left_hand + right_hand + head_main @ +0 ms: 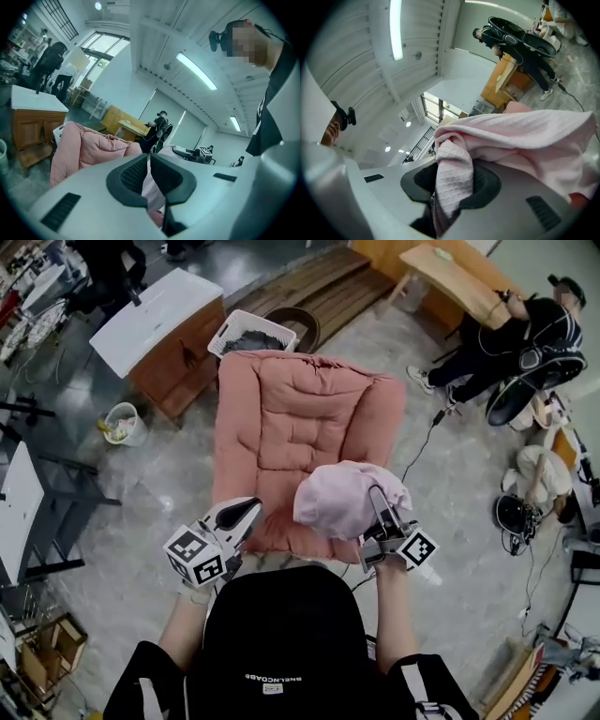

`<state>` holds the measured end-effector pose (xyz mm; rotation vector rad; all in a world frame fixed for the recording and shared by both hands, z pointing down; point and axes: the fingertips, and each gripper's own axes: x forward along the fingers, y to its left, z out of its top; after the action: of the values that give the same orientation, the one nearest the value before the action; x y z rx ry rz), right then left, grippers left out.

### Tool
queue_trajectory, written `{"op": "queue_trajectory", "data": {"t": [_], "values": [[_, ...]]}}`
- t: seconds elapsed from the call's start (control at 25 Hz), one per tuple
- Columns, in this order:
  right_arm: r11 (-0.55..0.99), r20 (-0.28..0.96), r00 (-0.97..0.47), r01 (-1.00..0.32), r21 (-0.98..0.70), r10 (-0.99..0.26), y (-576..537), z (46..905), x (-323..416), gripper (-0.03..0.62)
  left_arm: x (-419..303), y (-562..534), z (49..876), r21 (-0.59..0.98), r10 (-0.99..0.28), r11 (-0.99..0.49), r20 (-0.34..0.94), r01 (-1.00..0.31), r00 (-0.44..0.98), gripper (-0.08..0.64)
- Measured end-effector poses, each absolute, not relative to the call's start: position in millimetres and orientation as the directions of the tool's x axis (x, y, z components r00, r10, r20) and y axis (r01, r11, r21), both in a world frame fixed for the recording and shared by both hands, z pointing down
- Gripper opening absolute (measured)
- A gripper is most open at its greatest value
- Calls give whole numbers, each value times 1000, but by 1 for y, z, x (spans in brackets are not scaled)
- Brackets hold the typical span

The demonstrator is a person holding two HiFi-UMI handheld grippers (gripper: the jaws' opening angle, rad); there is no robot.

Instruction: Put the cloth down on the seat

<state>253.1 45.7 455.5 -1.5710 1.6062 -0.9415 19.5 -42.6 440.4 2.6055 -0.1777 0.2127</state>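
Right now the right claw is clamping a fold of the pale pink cloth, holding it bunched over the 5 o'clock edge of the pink padded seat; in the right gripper view the waffle weave is bulging up between its jaws and draping off toward 3 o'clock; the left claw is hovering at the cloth's 9 o'clock, apart from it, its jaws sitting nearly together with only a thin slit showing

Floor: grey marbled tiles | centre: pink quilted seat | upper left: white-topped wooden cabinet, white basket | left: small bucket
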Motion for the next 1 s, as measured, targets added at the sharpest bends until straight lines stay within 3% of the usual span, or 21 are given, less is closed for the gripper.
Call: {"op": "queue_trajectory", "data": {"t": [0.52,0.76,1.0], "values": [[-31,169,-272,-448,-894,-947,-59,535,257,120,-27,-66,448,482,-391,-747,238,-457,889,20],[-39,285,-362,-558,-829,-888,-94,584,259,120,-48,-66,457,474,-482,-685,275,-554,832,20],[-36,350,-464,-561,-827,-814,-124,633,230,120,-74,-63,464,474,-559,-622,289,-623,777,20]]}}
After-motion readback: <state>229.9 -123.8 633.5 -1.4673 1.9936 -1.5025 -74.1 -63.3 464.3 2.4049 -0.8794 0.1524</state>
